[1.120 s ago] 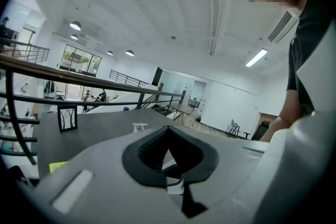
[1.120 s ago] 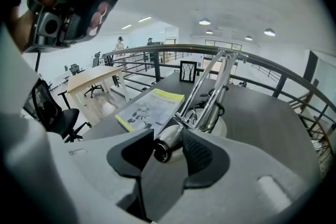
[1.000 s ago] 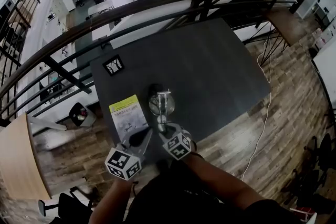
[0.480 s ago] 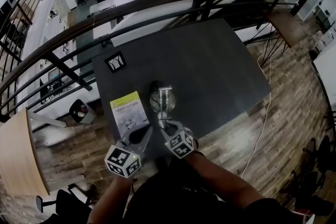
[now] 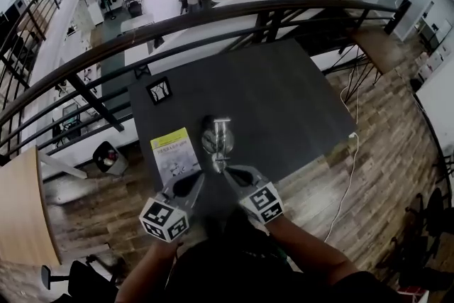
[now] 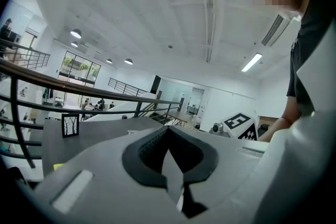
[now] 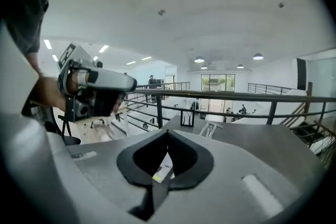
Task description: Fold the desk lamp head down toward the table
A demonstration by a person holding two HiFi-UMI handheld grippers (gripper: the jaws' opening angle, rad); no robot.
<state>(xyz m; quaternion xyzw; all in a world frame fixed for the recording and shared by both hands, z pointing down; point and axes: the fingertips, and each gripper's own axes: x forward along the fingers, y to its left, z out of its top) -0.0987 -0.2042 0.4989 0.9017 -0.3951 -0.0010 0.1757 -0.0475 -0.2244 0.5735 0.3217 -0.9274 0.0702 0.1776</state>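
The desk lamp [image 5: 216, 140] stands near the front edge of the dark table [image 5: 284, 96], with its silver head seen from above. My left gripper [image 5: 193, 179] hovers just left of the lamp base; its jaws meet with nothing between them. My right gripper [image 5: 230, 172] sits just right of the base, raised above the table, and is shut and empty. In the left gripper view, my left gripper [image 6: 167, 129] points across the table and the right gripper's marker cube [image 6: 239, 124] shows at right. In the right gripper view, my right gripper [image 7: 168, 135] faces the railing, with the left gripper [image 7: 97, 89] at left.
A yellow-and-white booklet [image 5: 174, 152] lies left of the lamp. A small framed picture [image 5: 159, 90] stands at the table's far left corner. A dark railing [image 5: 177, 25] runs behind the table above a drop. A white cable [image 5: 347, 174] trails over the wood floor at right.
My right gripper has lifted away from the lamp base and shifted right, toward me. The left gripper rose slightly. The lamp has not moved.
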